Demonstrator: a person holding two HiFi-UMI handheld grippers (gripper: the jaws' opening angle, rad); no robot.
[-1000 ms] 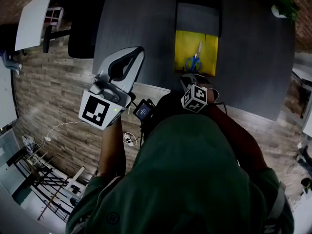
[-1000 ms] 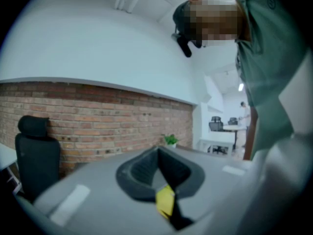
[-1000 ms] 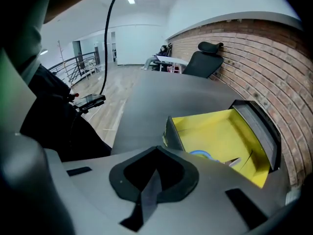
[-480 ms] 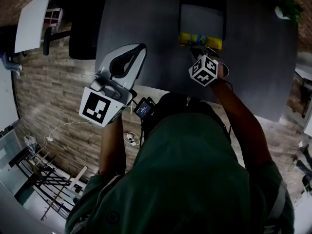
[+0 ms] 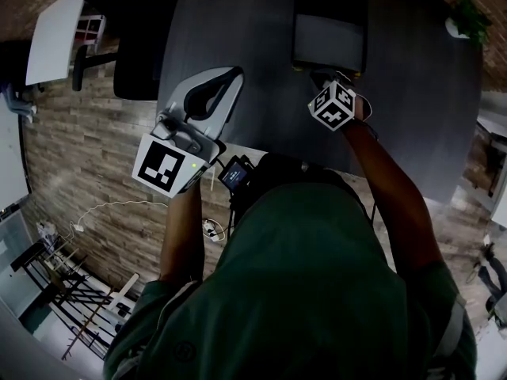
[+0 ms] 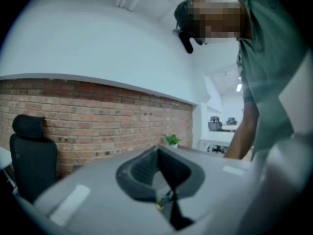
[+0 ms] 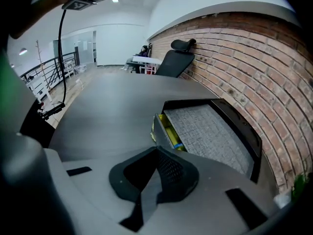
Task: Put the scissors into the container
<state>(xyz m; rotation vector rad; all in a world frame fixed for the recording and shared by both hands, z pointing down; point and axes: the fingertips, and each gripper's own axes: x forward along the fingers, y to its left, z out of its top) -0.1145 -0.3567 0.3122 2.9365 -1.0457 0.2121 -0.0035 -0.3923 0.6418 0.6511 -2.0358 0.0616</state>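
Only a blue sliver of the scissors (image 7: 178, 145) showed inside the container (image 7: 210, 131), its heading unreadable; your left gripper (image 6: 157, 151) and right gripper (image 7: 157, 150) were closed, empty.

We found the dark table (image 5: 230, 30) bare over its whole left half, with wide room there for a gripper to pass. The container (image 7: 210, 131) stood on the side toward the brick wall (image 7: 274, 62). Its drawer left only a narrow slit (image 7: 168, 130) of yellow lining at the front. The right gripper (image 7: 156, 153), jaws together, hung just before that slit. An office chair (image 5: 135, 62) stood past the table's left edge and a plant (image 5: 463, 10) at its far right, both well apart from the container.
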